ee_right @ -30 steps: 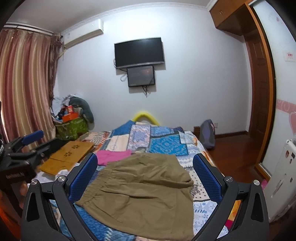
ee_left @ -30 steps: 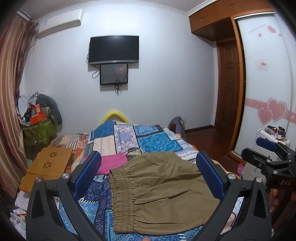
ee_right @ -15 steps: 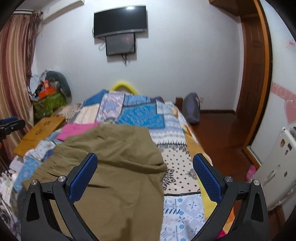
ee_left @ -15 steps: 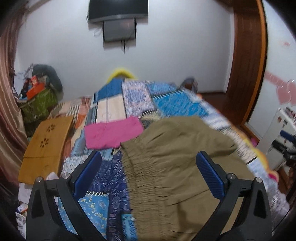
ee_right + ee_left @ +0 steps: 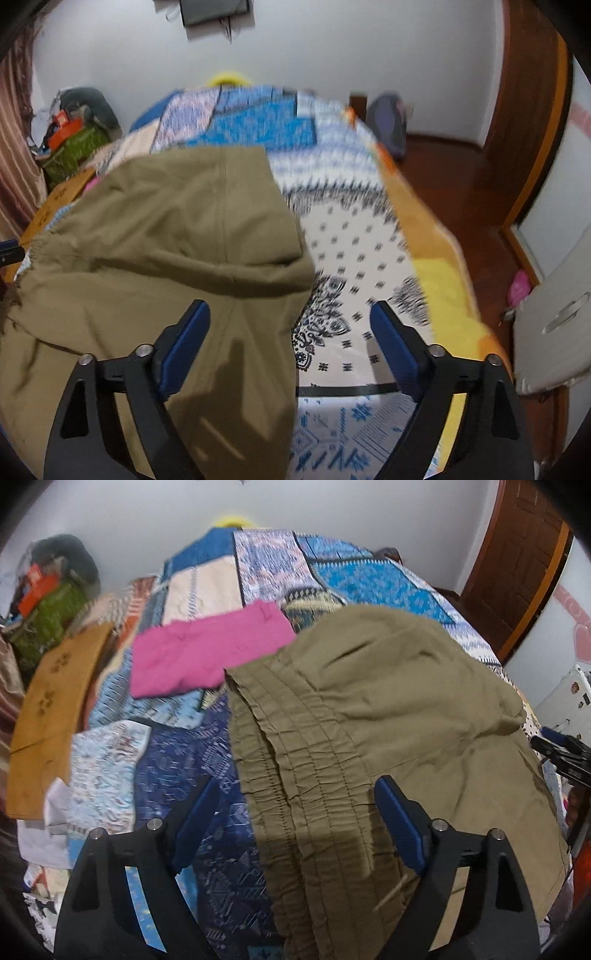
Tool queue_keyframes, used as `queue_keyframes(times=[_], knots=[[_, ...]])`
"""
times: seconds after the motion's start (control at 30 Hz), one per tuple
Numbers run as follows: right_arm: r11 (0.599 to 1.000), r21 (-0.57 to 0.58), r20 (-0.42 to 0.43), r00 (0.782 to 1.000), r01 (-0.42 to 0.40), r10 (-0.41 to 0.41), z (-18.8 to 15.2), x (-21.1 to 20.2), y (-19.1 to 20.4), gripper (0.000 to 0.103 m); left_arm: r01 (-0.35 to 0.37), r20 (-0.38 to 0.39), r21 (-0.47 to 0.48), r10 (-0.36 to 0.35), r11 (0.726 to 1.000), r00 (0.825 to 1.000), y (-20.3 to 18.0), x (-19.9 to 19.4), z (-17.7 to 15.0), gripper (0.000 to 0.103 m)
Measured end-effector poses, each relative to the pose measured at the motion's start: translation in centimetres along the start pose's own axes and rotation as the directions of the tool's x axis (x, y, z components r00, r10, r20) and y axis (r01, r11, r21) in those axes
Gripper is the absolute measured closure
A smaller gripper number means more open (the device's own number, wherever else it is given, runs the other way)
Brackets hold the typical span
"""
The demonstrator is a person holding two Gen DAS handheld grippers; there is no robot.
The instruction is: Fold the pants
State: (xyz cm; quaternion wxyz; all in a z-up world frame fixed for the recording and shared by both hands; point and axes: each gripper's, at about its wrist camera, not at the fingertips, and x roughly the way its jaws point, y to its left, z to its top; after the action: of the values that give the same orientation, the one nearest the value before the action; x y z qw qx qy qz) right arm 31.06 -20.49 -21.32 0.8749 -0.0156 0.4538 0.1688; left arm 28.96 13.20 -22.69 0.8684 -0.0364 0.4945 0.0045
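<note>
Olive-khaki pants (image 5: pixel 388 738) lie spread on the patchwork bedspread (image 5: pixel 177 768), elastic waistband to the left. My left gripper (image 5: pixel 295 827) is open and empty, hovering over the waistband's near part. In the right wrist view the pants (image 5: pixel 166 258) fill the left half. My right gripper (image 5: pixel 288 347) is open and empty, above the pants' right edge, one finger over the cloth and one over the bedspread (image 5: pixel 362 266). The right gripper's tip shows at the right edge of the left wrist view (image 5: pixel 561 753).
A folded pink cloth (image 5: pixel 207 653) lies on the bed beyond the waistband. A wooden board (image 5: pixel 51 716) leans at the bed's left side, with a green bag (image 5: pixel 48 616) behind it. A white appliance (image 5: pixel 554 325) and wooden floor (image 5: pixel 461 184) lie right of the bed.
Both grippers have tilted down and moved closer to the pants; the wall and TV have slid out of view. Jaws stayed open. The pants have not moved.
</note>
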Motion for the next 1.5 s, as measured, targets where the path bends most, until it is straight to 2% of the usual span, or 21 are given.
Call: queue_keyframes(times=[0.1, 0.17, 0.23, 0.3, 0.33, 0.4, 0.47, 0.6, 0.7, 0.8, 0.93, 1.0, 1.13, 1.17, 1.23, 1.3, 1.37, 1.5], knots=[[0.998, 0.028, -0.067, 0.997, -0.048, 0.049, -0.1, 1.7, -0.2, 0.044, 0.028, -0.023, 0.010, -0.028, 1.000, 0.999, -0.2, 1.1, 0.0, 0.019], [0.999, 0.016, -0.068, 0.997, -0.048, 0.049, -0.2, 2.2, 0.0, 0.048, 0.055, -0.033, 0.021, -0.054, 0.998, 0.998, -0.5, 1.6, 0.1, 0.023], [0.999, -0.014, -0.065, 0.997, -0.051, 0.050, -0.2, 2.0, 0.5, 0.055, 0.071, -0.037, 0.032, -0.070, 0.997, 0.997, -0.8, 1.9, 0.2, 0.033], [0.998, -0.031, -0.069, 0.996, -0.058, 0.056, -0.4, 1.9, 0.8, 0.076, 0.075, -0.037, 0.054, -0.073, 0.996, 0.997, -1.1, 2.0, 0.2, 0.041], [0.998, -0.042, -0.074, 0.996, -0.053, 0.050, -0.4, 1.8, 1.0, 0.080, 0.083, -0.036, 0.067, -0.081, 0.994, 0.996, -1.4, 2.0, 0.2, 0.048], [0.996, -0.079, -0.070, 0.997, -0.027, 0.022, -0.5, 1.7, 1.2, 0.092, 0.066, -0.029, 0.092, -0.063, 0.994, 0.998, -1.8, 1.8, 0.1, 0.050], [0.993, -0.115, -0.068, 0.998, -0.017, 0.009, -0.9, 1.2, 1.3, 0.093, 0.038, -0.023, 0.116, -0.036, 0.992, 0.999, -2.3, 1.6, 0.0, 0.052], [0.984, -0.177, -0.081, 0.997, -0.001, -0.013, -0.7, 1.7, 1.3, 0.094, 0.019, -0.025, 0.121, -0.016, 0.993, 1.000, -2.2, 1.4, 0.0, 0.052], [0.990, -0.140, -0.092, 0.996, -0.016, 0.003, -0.5, 2.0, 0.7, 0.095, 0.019, -0.025, 0.084, -0.017, 0.996, 1.000, -1.7, 1.7, 0.0, 0.051], [0.995, -0.103, -0.094, 0.996, -0.013, 0.003, -0.5, 1.8, 0.3, 0.095, 0.001, -0.016, 0.093, 0.000, 0.996, 1.000, -1.8, 1.7, -0.4, 0.049], [0.996, -0.091, -0.111, 0.994, 0.004, -0.014, -0.4, 1.4, 0.1, 0.094, 0.025, -0.035, 0.061, -0.023, 0.998, 0.999, -0.9, 1.4, -0.3, 0.038], [0.993, -0.113, -0.119, 0.992, 0.020, -0.034, -0.3, 0.8, 0.2, 0.093, 0.058, -0.042, 0.020, -0.057, 0.998, 0.998, -0.1, 0.8, -0.1, 0.038], [0.986, -0.154, -0.065, 0.995, 0.063, -0.074, -0.1, -1.3, 0.2, 0.093, -0.013, 0.013, 0.006, 0.013, 1.000, 1.000, 0.4, -0.9, 0.9, 0.037], [0.987, -0.149, -0.052, 0.997, 0.056, -0.064, 0.2, -1.8, 0.0, 0.090, -0.009, 0.019, 0.007, 0.008, 1.000, 1.000, 0.5, -1.0, 1.3, 0.037], [0.992, -0.123, -0.017, 0.999, 0.032, -0.034, 1.1, -2.6, -0.3, 0.078, -0.003, 0.016, 0.000, 0.003, 1.000, 1.000, 0.5, -0.8, 2.3, 0.036], [0.995, -0.096, 0.025, 1.000, 0.004, -0.001, 2.4, -2.9, -0.6, 0.059, 0.003, 0.004, -0.002, -0.003, 1.000, 1.000, 0.5, 0.1, 3.3, 0.034], [0.997, -0.080, 0.052, 0.998, -0.019, 0.023, 3.7, -2.5, -0.7, 0.058, 0.009, -0.015, -0.002, -0.009, 1.000, 1.000, 0.4, 1.2, 4.1, 0.032], [0.996, -0.059, 0.023, 0.998, -0.059, 0.061, 5.3, 0.3, -0.4, 0.058, 0.039, -0.082, -0.021, -0.040, 0.999, 0.996, 0.3, 3.7, 4.7, 0.031]])
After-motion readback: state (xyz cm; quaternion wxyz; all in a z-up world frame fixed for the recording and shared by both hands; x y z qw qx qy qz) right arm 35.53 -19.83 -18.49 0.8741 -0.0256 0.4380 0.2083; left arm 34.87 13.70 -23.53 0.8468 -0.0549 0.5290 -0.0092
